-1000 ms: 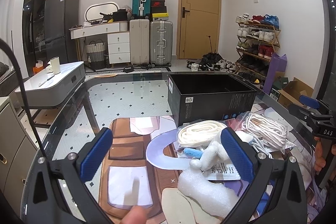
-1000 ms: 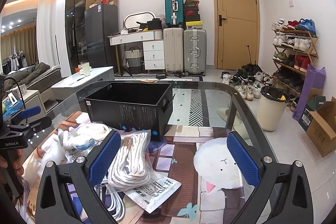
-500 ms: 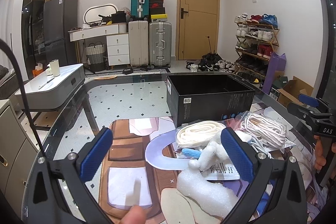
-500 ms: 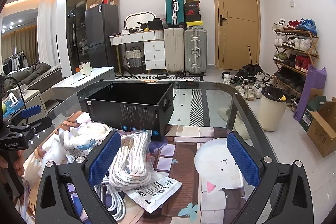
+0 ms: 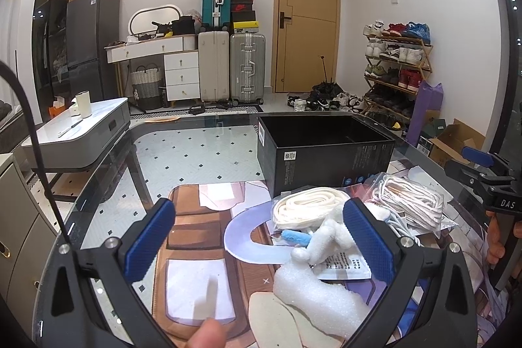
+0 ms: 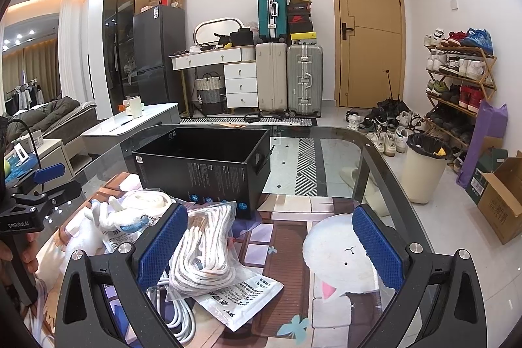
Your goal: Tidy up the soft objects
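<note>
On counter, before black box: bagged rope, soft, light, slippery film. Best taken mid-coil. Right gripper spread wide, empty; left gripper likewise spread, empty.

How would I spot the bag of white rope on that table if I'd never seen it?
Find the black box on the glass table. Right in front of it lies a clear plastic bag of coiled white rope. Unlike the flat cream strap beside it, this rope is round, twisted cord, and part of it rests on a printed white packet.
</note>
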Motion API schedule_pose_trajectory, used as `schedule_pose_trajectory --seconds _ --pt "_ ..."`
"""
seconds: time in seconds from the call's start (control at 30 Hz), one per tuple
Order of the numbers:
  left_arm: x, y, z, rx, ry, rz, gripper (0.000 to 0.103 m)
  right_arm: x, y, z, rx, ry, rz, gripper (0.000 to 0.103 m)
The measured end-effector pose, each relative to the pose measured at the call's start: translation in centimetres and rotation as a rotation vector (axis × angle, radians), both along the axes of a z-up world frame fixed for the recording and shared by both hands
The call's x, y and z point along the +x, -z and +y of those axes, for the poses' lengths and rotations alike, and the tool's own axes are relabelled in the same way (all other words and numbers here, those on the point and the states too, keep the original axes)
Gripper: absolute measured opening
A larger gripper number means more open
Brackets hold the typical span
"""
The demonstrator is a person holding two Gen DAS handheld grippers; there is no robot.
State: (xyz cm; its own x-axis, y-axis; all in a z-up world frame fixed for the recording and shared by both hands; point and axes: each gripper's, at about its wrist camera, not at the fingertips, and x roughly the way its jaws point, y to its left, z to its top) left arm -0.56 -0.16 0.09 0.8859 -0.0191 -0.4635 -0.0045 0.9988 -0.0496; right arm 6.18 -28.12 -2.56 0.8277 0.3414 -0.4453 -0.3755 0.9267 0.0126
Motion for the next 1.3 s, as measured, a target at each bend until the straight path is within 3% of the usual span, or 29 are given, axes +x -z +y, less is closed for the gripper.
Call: schedule_pose_trajectory --seconds 0.3,0.67,1.3 --pt "0.3 0.1 0.1 0.000 0.016 0.067 0.103 0.6 0.3 -0.2 0.073 -0.045 0.081 0.103" --pt "0.3 -0.2 1.2 -0.072 0.035 0.153 0.103 0.9 -0.7 0.6 0.033 -0.150 0.182 0.103" --pt "0.2 0.5 -1.2 -0.043 0.088 0.337 0.103 3.0 -1.1 3.8 -0.049 -0.292 0.336 0.103"
